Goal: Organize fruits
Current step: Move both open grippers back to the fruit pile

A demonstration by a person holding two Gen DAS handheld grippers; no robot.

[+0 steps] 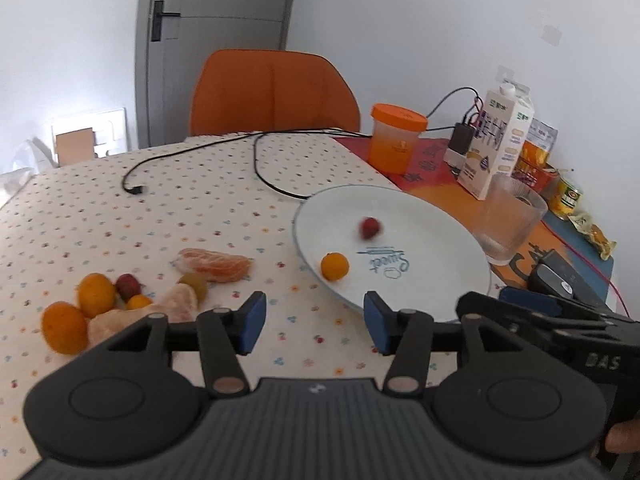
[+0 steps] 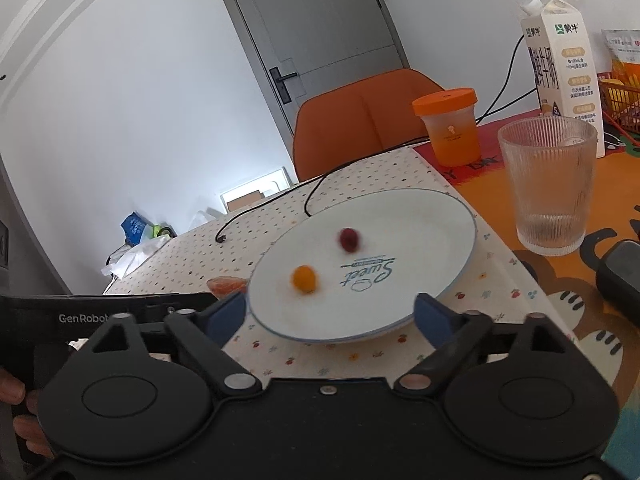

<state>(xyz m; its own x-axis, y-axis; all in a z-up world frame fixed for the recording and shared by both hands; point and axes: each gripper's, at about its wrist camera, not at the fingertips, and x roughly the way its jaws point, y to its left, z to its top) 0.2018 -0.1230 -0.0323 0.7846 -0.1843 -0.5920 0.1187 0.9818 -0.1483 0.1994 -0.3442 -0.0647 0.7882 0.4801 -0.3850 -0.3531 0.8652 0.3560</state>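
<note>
From the left wrist we see our left claw point(image 1: 315, 322) part open and empty above the bench point(image 1: 120, 216). A pile of fruit point(image 1: 120, 300) lies near left. On the plate point(image 1: 432, 280) to the right sit a small orange fruit point(image 1: 334, 266) and a red fruit point(image 1: 370, 227).

From the right wrist, our right claw point(image 2: 330, 314) gapes wide and empty at the plate's point(image 2: 400, 312) near rim.

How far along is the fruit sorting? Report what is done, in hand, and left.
Done: a small orange fruit and a red fruit lie on the white plate. In hand: nothing; the left gripper and right gripper are both open and empty. Left: the pile on the tablecloth, namely peeled orange segments, two more orange fruits, another red one and smaller pieces.
</note>
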